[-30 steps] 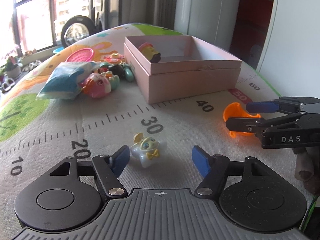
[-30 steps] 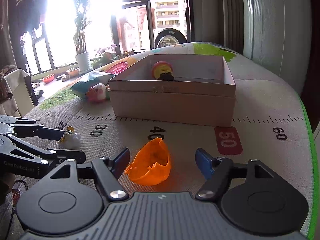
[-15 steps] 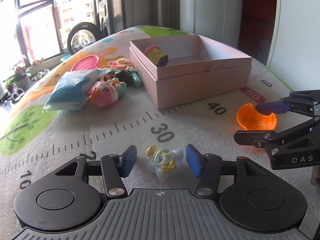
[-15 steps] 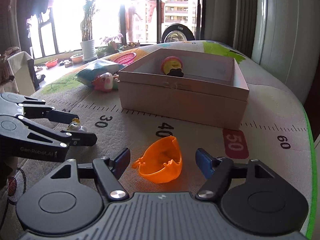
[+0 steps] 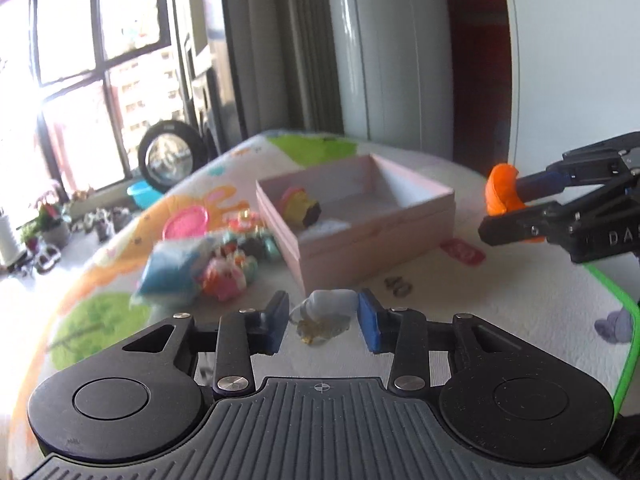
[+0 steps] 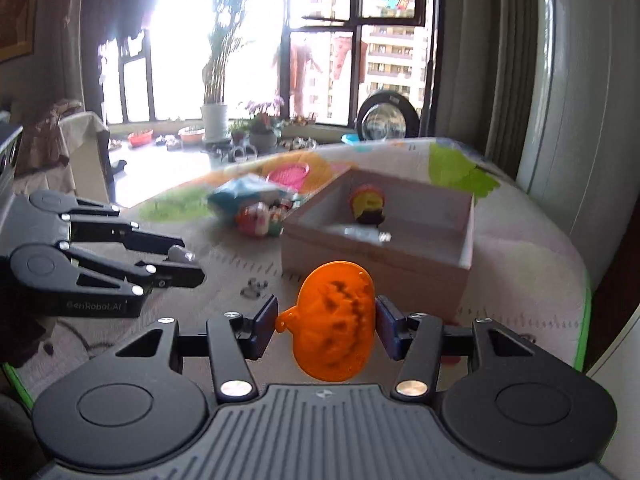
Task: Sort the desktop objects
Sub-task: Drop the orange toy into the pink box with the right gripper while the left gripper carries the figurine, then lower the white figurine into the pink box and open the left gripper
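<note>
We've got the left claw [image 5: 323,322] clenched on the white toy [image 5: 326,308] & the right claw [image 6: 326,326] on the orange pumpkin [image 6: 334,326], both lifted off the table [image 5: 500,300] w/ the pink box [image 5: 360,216] ahead, prob. for dropping in.

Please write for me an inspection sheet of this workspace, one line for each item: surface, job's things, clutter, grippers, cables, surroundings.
Surface: colourful printed play mat with ruler markings.
Job's things: open pink cardboard box holding one yellow and pink toy; small white winged toy and orange plastic pumpkin, both lifted.
Clutter: blue packet, pink round strainer and several small toys piled left of the box.
Grippers: left gripper shut on the white toy; right gripper fingers have just been closing, pressing the pumpkin.
Cables: nothing seen.
Surroundings: window, potted plants, wheel.
</note>
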